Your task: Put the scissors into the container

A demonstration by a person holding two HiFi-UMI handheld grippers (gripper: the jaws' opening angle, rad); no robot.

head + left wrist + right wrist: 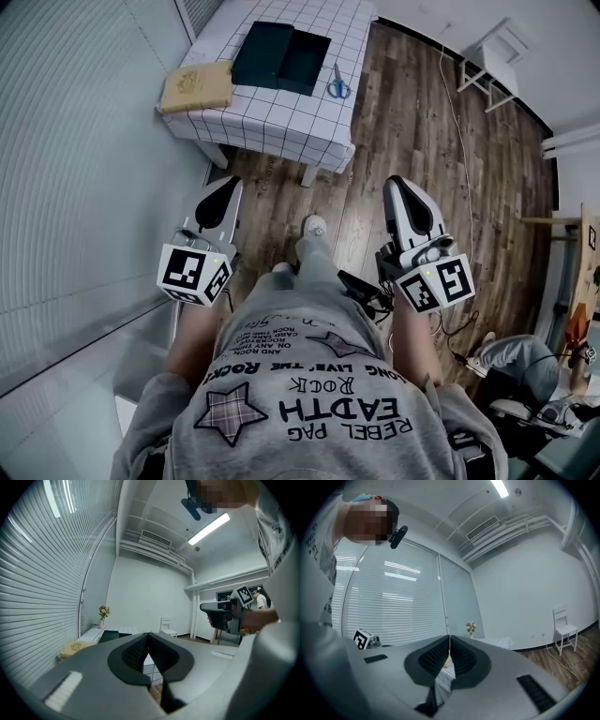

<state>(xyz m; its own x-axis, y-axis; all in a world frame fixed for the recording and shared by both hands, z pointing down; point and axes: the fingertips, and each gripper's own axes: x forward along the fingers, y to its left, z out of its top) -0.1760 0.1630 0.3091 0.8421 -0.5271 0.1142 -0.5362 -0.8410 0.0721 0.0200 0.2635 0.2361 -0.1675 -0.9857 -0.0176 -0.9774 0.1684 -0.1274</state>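
Blue-handled scissors [338, 86] are seen only in the head view, laid on the white checked tablecloth [281, 117] just right of the dark green open container [279, 56]. Well short of it, the left gripper [228, 186] and right gripper [397, 184] are held empty, jaws pressed together; a flower vase [103, 613] is shown only in their views.

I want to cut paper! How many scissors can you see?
1: the blue scissors lie on the checked table, just right of the dark container. More could lie outside the view.
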